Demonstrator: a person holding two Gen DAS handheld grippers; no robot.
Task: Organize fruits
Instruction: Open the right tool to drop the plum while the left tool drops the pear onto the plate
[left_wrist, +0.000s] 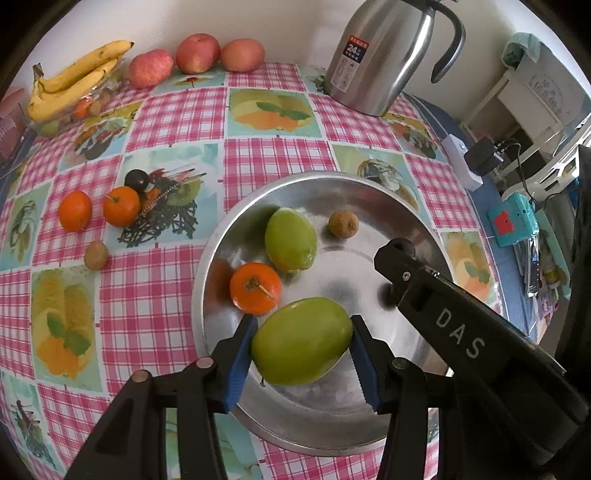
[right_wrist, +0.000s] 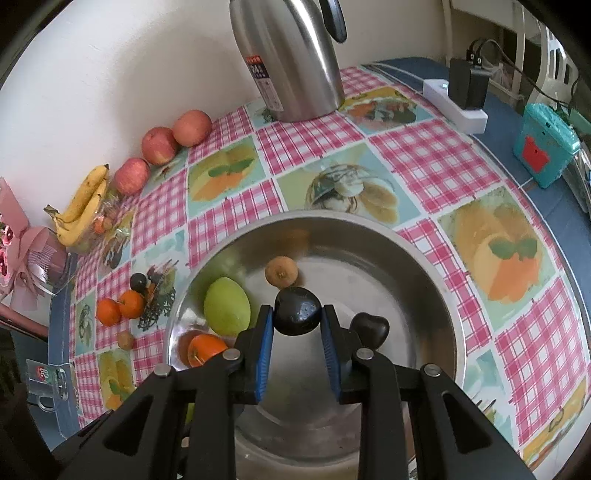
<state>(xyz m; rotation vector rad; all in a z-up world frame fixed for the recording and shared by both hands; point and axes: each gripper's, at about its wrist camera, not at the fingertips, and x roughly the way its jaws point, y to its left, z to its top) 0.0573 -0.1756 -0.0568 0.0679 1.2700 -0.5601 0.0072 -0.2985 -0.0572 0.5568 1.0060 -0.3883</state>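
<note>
Green fruit (left_wrist: 301, 341) pinched in my left gripper (left_wrist: 302, 354), long axis running across between blue pads, held low over near side of steel basin (left_wrist: 369, 192). Dark plum (right_wrist: 297, 312) clamped in my right gripper (right_wrist: 297, 328), above basin centre. Both fruits sit straight ahead of their grippers, basin floor directly below. Second dark fruit (right_wrist: 370, 329) just right of plum. Loose oranges (left_wrist: 98, 210) remain on worktop (left_wrist: 258, 158), left gripper's side.

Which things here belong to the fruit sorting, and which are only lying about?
Job: metal bowl; green fruit in left gripper; dark plum in right gripper; loose oranges on the cloth.
Lying about: steel kettle; power strip; teal box.
</note>
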